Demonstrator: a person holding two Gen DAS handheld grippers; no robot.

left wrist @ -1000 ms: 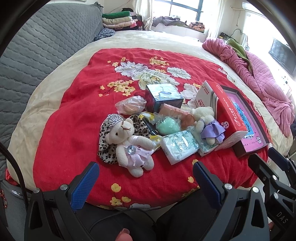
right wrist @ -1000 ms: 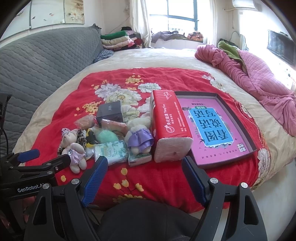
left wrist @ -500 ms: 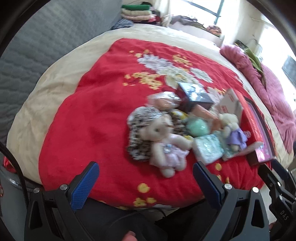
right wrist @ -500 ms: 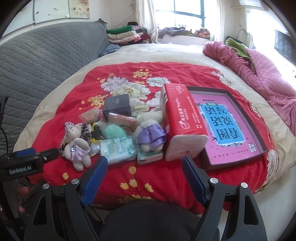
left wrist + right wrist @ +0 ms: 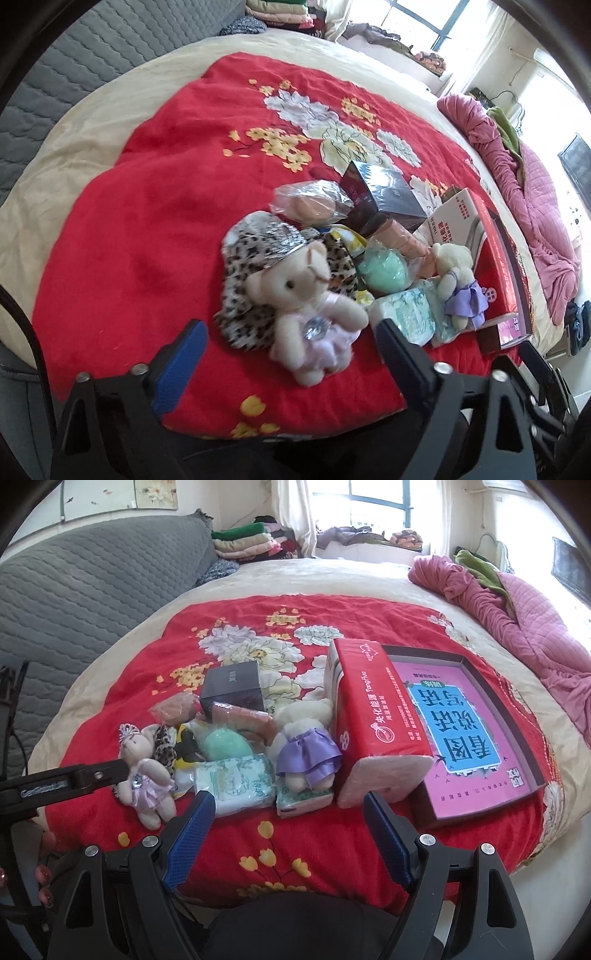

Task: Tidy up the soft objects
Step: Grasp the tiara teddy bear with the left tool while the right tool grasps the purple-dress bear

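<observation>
Now we see left gripper [image 5: 290, 356] low over bear in pink dress [image 5: 308, 291]; jaws wide apart, just been closing a little, bear's legs between them, pads not touching. Bear lies on leopard cloth [image 5: 240, 295] on red blanket [image 5: 147, 206] of bed. Right gripper [image 5: 290, 829] near tissue pack [image 5: 236, 784] and bear in purple dress [image 5: 306, 755]; jaws open, nothing held. Red box [image 5: 373, 716] beside tray [image 5: 480, 686].

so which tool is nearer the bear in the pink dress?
Left. The left tool brackets the pink-dress bear, open, pads not touching it. The right tool sits open further right, in front of the tissue packs, with that bear off to its left.
</observation>
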